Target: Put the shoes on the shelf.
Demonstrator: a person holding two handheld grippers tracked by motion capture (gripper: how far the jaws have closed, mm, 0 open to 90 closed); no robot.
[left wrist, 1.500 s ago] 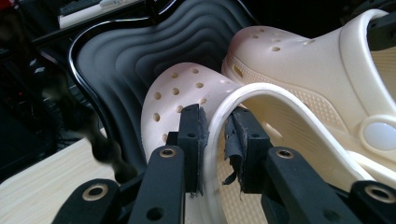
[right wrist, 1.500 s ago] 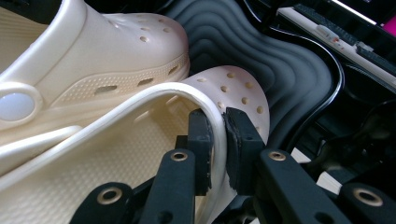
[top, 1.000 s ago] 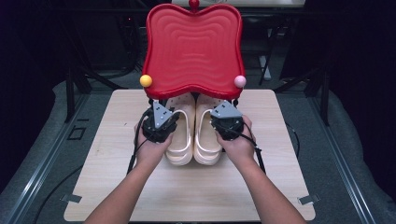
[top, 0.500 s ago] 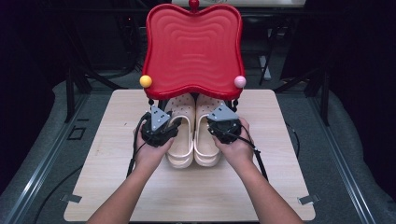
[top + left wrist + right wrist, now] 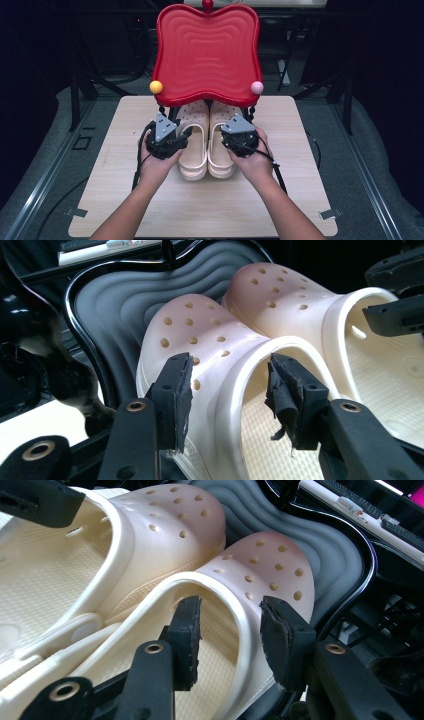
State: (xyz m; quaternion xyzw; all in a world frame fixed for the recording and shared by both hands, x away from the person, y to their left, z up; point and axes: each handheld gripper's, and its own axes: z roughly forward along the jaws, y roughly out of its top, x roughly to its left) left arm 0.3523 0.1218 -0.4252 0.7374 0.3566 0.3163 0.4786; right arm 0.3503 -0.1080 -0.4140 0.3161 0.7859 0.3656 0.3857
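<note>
Left tongs [image 5: 227, 390] stood open, jaws straddling the outer side wall of the left clog [image 5: 220, 370], one pad outside and one inside the foot opening, neither pressing on the rim. Jaws had just been opening, with the wall between them. Right tongs [image 5: 227, 635] likewise: open, jaws just opened, astride the outer wall of the right clog [image 5: 250, 580] with gaps on both sides of the rim.

High view: left tongs [image 5: 172, 131] and right tongs [image 5: 231, 131] sat at the outer flanks of the pair, left clog [image 5: 194, 150] and right clog [image 5: 220, 150] side by side and touching, heels toward the person. Toes were tucked under the red tray-shaped shelf [image 5: 207, 50] of a small stand at the far edge of the worktop [image 5: 300, 200].

Judgement: gripping each clog by its outer wall kept the pair parallel for sliding under the shelf; the open jaws suggest release, placement apparently complete.
</note>
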